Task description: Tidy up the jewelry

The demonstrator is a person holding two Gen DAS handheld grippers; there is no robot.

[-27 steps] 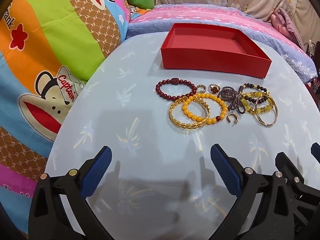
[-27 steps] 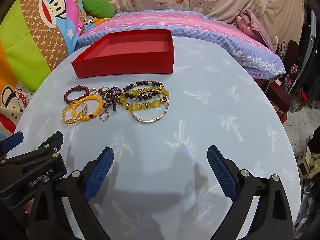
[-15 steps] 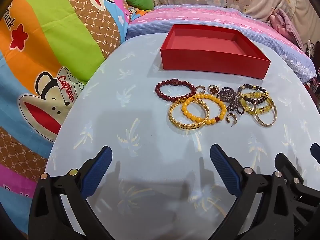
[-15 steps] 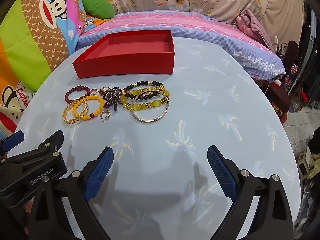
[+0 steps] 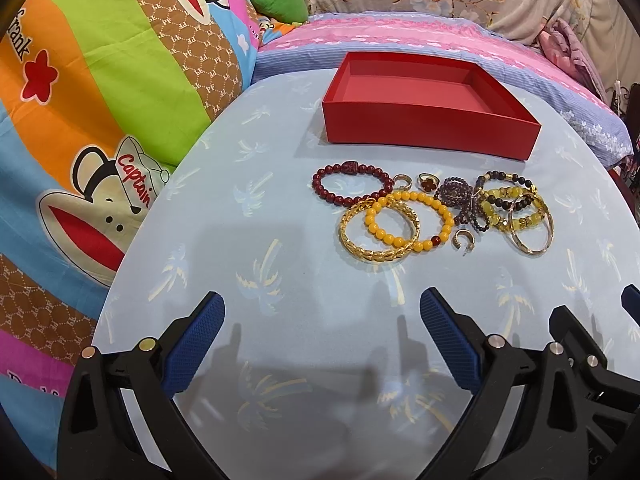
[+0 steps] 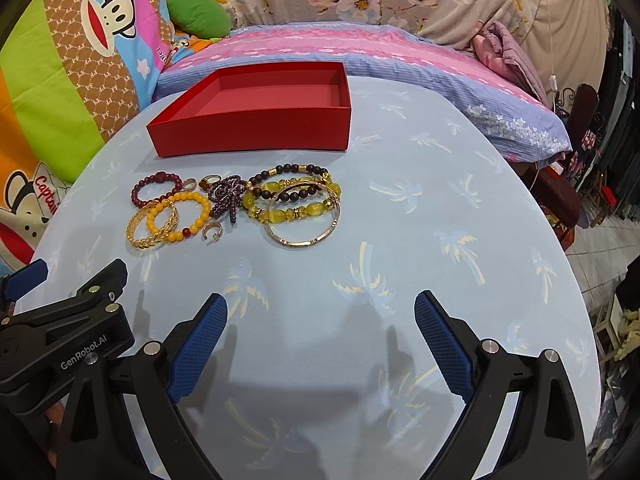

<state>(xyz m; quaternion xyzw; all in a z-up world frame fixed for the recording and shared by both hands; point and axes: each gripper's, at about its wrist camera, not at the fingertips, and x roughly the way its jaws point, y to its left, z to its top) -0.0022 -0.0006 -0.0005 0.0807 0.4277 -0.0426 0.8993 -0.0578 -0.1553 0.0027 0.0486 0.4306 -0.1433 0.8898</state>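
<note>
An empty red box [image 5: 428,128] [image 6: 256,130] stands at the far side of the round table. In front of it lies a row of jewelry: a dark red bead bracelet [image 5: 352,187] [image 6: 157,190], a gold chain bangle [image 5: 378,234] [image 6: 152,226], an orange bead bracelet [image 5: 408,220] [image 6: 178,216], a purple bead bunch [image 5: 460,202] [image 6: 228,196], yellow and black bead bracelets [image 5: 512,202] [image 6: 292,196], a thin gold bangle [image 6: 304,220], rings and an earring [image 5: 464,240]. My left gripper [image 5: 320,320] is open and empty, short of the jewelry. My right gripper [image 6: 320,320] is open and empty too.
The table [image 5: 240,240] has a light blue cloth with palm prints. A colourful monkey-print blanket [image 5: 80,120] lies to the left, a striped pink and blue bed cover [image 6: 400,60] behind. The left gripper's body shows in the right wrist view [image 6: 60,340] at lower left.
Both grippers have drifted very slightly; the jewelry and box shifted a little in view. Nothing was taken hold of.
</note>
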